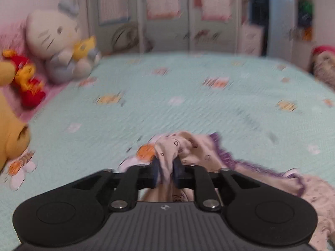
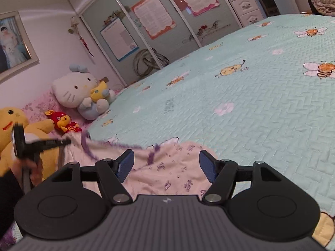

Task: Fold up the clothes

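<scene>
A pale pink garment (image 1: pixel 194 148) with small prints and a purple frilled edge lies on the mint bedspread (image 1: pixel 188 96). My left gripper (image 1: pixel 166 170) is shut on a bunched fold of it, the cloth squeezed between the blue pads. In the right wrist view the same garment (image 2: pixel 173 171) spreads flat under my right gripper (image 2: pixel 166 166), whose blue pads stand wide apart above the cloth and press on nothing. The left gripper (image 2: pixel 67 141) shows at the far left, lifting a corner of the garment toward the plush toys.
Plush toys line the bed's left side: a white cat (image 2: pixel 77 92), a yellow bear (image 2: pixel 18 125) and a small red toy (image 2: pixel 62 121). A mirrored wardrobe (image 2: pixel 159 27) with posters stands beyond the bed. The bedspread (image 2: pixel 261 104) stretches far to the right.
</scene>
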{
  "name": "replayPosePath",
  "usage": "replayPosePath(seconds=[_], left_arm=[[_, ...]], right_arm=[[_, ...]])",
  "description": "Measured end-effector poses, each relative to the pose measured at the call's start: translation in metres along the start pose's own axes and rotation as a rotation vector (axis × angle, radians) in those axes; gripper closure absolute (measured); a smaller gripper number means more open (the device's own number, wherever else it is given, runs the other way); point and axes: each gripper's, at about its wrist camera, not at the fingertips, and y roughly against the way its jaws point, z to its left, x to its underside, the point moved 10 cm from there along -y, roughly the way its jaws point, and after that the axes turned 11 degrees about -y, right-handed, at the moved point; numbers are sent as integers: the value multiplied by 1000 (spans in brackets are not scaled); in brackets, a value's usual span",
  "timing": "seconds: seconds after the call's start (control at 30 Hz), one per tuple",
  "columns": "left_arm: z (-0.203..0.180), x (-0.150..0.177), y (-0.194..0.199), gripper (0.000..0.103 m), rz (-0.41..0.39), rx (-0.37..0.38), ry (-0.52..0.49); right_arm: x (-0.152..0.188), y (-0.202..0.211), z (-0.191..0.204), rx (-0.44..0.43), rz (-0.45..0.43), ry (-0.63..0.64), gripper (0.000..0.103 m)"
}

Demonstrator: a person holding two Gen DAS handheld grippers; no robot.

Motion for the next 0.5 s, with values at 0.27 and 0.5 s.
replayPosePath(seconds=[0.27,0.5], left_arm=[[-45,111,70,51,12,124,54],[-113,194,148,47,28,220,108]], right_arm=[[12,-42,-31,81,56,-64,34],[31,-85,-47,261,159,-8,65]])
